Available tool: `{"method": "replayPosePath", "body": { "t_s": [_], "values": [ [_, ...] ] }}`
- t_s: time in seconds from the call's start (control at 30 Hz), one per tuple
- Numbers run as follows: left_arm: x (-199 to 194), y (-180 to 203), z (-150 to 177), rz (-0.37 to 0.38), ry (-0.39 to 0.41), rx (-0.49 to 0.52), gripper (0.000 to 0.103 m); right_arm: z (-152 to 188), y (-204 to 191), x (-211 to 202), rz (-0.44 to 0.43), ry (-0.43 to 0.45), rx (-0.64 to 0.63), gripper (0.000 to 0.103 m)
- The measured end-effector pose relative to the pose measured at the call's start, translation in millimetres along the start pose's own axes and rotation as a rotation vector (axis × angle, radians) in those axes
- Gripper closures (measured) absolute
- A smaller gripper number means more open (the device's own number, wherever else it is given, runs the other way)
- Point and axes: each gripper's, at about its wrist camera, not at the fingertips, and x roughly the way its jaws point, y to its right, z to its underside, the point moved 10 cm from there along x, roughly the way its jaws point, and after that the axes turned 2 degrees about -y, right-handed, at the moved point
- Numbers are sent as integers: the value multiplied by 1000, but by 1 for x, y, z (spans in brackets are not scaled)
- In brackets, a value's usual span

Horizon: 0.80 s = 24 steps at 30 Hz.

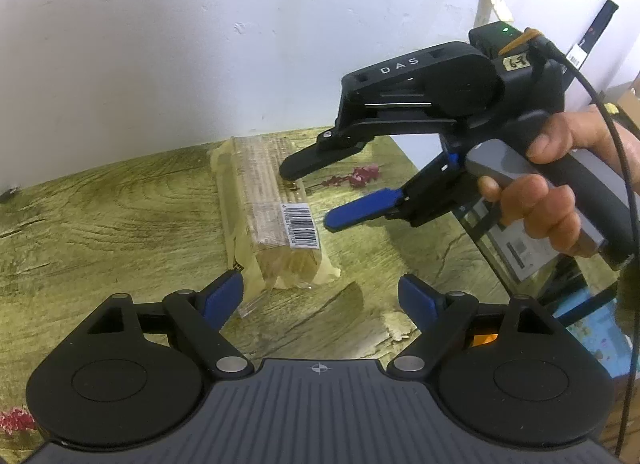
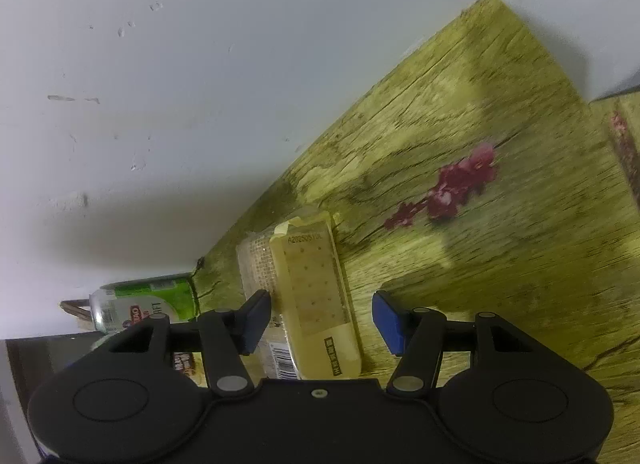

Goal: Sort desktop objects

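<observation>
Right claw (image 2: 320, 318) straddles the packet (image 2: 316, 304), its pads apart from it.

Both wrist views look down, close, sharing the packet (image 1: 272, 220).

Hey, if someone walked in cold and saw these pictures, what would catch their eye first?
Probably the long cellophane pack of beige sticks lying on the green wood-grain table, with the right hand-held gripper poised open over it. Next, the red flower print on the tabletop, and a green can on its side near the wall.
</observation>
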Motion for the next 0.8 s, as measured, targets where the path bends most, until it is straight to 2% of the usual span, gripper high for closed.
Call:
{"method": "replayPosePath", "body": {
  "t_s": [0.13,0.2,0.27,0.37,0.5,0.53,0.57,0.63,0.7,0.8],
  "values": [
    [3,2,-1,-1,-4,13,17,-1,-7,-5,61,20,-63,45],
    [4,4,-2,-4,-4,26,17,-1,-20,-5,116,29,-140,39],
    [5,6,-2,-8,-3,38,17,-1,-36,-2,177,32,-229,26],
    [7,9,-2,-10,-4,48,17,-2,-56,10,299,5,-347,20],
    [6,11,-1,-11,-5,58,17,2,-64,33,445,-65,-424,21],
    [5,12,-1,-11,-5,59,17,5,-65,39,473,-84,-434,24],
    [4,12,0,-10,-5,59,17,6,-66,42,494,-93,-441,31],
    [2,12,0,-9,-3,58,17,8,-64,42,506,-93,-442,44],
    [-1,11,0,-10,2,56,17,9,-64,40,501,-89,-436,47],
    [-10,7,-2,-22,23,49,16,8,-63,33,418,-78,-385,48]
  ]
}}
